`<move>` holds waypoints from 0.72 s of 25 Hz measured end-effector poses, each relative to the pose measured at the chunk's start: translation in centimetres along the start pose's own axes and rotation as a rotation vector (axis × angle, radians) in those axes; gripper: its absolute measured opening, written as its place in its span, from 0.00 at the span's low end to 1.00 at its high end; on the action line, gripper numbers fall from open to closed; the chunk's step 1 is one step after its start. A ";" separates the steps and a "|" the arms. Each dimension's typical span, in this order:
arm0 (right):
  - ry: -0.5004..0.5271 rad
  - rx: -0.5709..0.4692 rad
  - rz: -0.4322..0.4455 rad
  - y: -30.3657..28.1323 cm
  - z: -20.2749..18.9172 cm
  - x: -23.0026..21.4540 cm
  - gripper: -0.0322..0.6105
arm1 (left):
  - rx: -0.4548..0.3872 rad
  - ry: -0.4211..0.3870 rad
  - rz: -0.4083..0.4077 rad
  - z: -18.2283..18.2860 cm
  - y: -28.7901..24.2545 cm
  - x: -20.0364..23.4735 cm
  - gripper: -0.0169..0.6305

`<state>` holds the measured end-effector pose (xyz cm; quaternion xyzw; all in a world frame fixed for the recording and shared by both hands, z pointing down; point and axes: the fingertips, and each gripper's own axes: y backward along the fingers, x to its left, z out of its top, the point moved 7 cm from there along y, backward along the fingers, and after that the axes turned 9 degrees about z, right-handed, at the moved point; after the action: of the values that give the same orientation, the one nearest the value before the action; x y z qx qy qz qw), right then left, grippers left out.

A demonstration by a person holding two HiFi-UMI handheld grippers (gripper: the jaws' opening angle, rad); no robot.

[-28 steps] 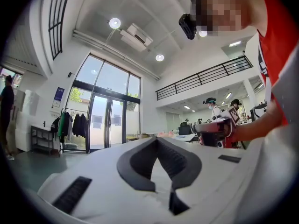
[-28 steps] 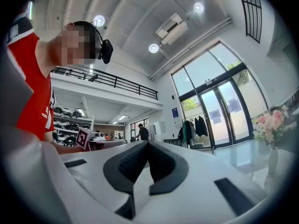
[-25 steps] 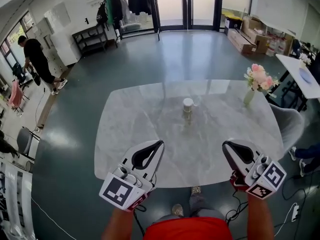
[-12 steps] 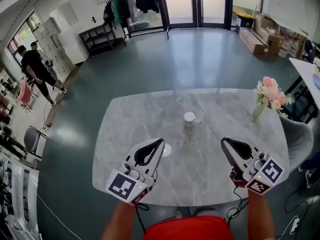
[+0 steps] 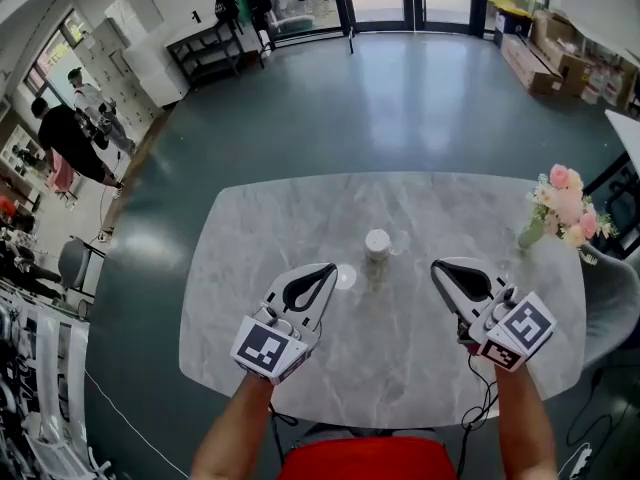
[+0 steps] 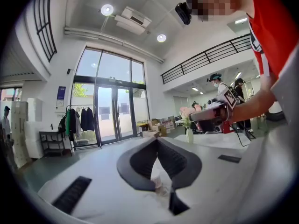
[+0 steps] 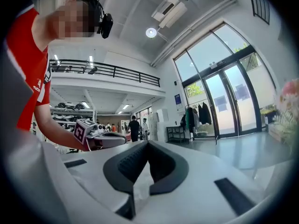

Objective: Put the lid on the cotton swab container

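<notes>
The cotton swab container (image 5: 376,244), a small white cylinder, stands upright near the middle of the marble table (image 5: 250,268). A flat round white lid (image 5: 345,277) lies on the table to its left and a bit nearer me. My left gripper (image 5: 331,266) is shut and empty, with its tip just left of the lid. My right gripper (image 5: 436,266) is also shut and empty, to the right of the container and apart from it. In the left gripper view the jaws (image 6: 157,140) meet at the tips. The right gripper view shows the same (image 7: 147,143).
A vase of pink flowers (image 5: 560,208) stands at the table's right edge. Dark floor surrounds the table. People (image 5: 62,138) stand at the far left by shelves, and cardboard boxes (image 5: 545,63) lie at the far right.
Both grippers have moved forward over the table towards the container. The lid, hidden a second ago, now shows beside the left gripper's tip. Both jaws stayed shut.
</notes>
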<state>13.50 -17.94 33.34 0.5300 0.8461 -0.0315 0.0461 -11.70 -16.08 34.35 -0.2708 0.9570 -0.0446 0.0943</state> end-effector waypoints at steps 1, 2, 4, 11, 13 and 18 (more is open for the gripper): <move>-0.012 0.006 -0.002 -0.3 -0.6 -0.5 0.06 | 0.016 -0.008 -0.018 -0.7 -0.8 0.0 0.05; -0.023 0.015 -0.007 -0.5 -1.2 -1.0 0.06 | 0.018 -0.022 -0.035 -1.4 -1.7 0.1 0.05; -0.040 0.039 -0.027 -1.1 -2.8 -2.1 0.06 | 0.011 -0.052 -0.059 -3.1 -3.6 0.3 0.05; -0.115 0.118 -0.101 -3.2 -7.0 -4.6 0.06 | 0.082 -0.013 -0.082 -8.1 -7.8 1.5 0.08; -0.140 0.140 -0.110 -3.6 -8.2 -5.0 0.10 | 0.095 0.005 -0.094 -9.2 -8.6 1.5 0.10; -0.194 0.190 -0.115 -4.1 -10.5 -6.1 0.16 | 0.145 0.007 -0.130 -11.5 -10.6 1.1 0.24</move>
<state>12.00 -24.15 44.50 0.4773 0.8598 -0.1652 0.0752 -9.58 -25.26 46.89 -0.3246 0.9320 -0.1207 0.1073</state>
